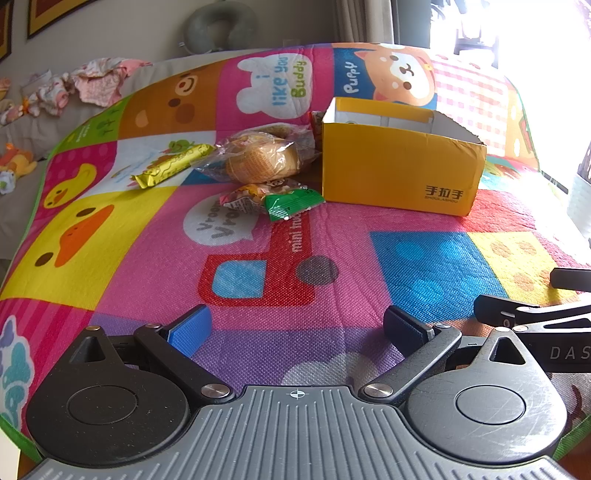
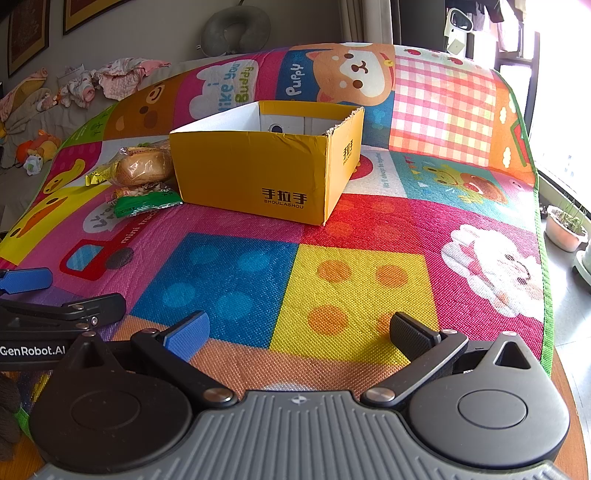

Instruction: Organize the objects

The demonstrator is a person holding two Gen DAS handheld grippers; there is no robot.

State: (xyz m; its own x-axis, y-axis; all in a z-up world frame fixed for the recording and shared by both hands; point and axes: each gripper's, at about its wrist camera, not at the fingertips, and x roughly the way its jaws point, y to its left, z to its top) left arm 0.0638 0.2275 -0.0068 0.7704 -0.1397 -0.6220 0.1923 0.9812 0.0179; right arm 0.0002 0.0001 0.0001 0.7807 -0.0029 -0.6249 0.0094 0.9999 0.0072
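An open yellow cardboard box stands on a colourful play mat. Left of it lie snack packs: a wrapped bun, a green packet, a pink-and-orange pack and a yellow bar. My left gripper hovers open over the near mat, well short of the snacks, nothing between its fingers. My right gripper is open too, nearer than the box, and empty. Each gripper shows at the edge of the other's view.
Crumpled clothes and soft toys lie beyond the mat at the left. A grey neck pillow leans on the wall. Potted plants stand on the floor past the mat's right edge.
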